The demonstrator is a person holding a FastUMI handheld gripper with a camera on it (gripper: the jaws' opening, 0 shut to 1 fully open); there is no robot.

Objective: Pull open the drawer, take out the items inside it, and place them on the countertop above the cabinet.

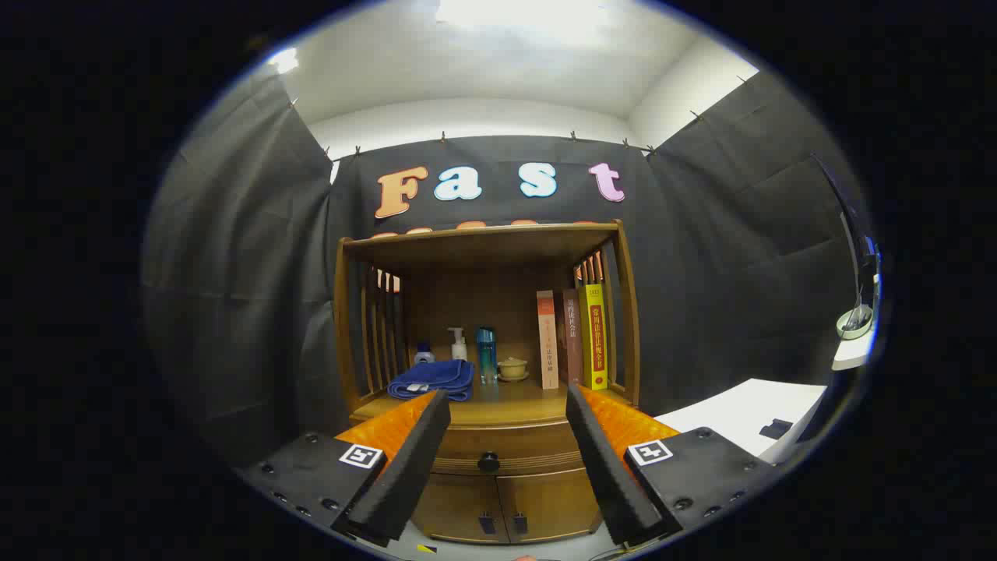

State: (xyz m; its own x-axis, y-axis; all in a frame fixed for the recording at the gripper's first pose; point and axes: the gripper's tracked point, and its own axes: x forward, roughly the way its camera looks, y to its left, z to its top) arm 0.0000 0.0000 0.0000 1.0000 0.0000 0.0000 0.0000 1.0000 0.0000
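Straight ahead of the gripper (pixel 498 460) stands a wooden cabinet (pixel 487 374) against the booth wall. Its two fingers (pixel 409 460) are spread wide and hold nothing. Between them, and a little beyond their tips, sits the drawer (pixel 506 442), shut, with a small dark round knob (pixel 488 462) at the middle of its front. Below it are two small doors (pixel 502 506). Above it is the countertop (pixel 514 397), under an open shelf frame. On the countertop lie a folded blue towel (pixel 433 379), a few bottles (pixel 486 354), a small lidded cup (pixel 512 368) and three upright books (pixel 572 336) to the right.

The knob looks like the only place to take hold: hard, smooth and small, so the fingers would need to close squarely on it or they may slip off. The drawer is probably stiff wood, sliding straight out; a level pull should suit it. What lies inside is hidden, so its weight cannot be judged
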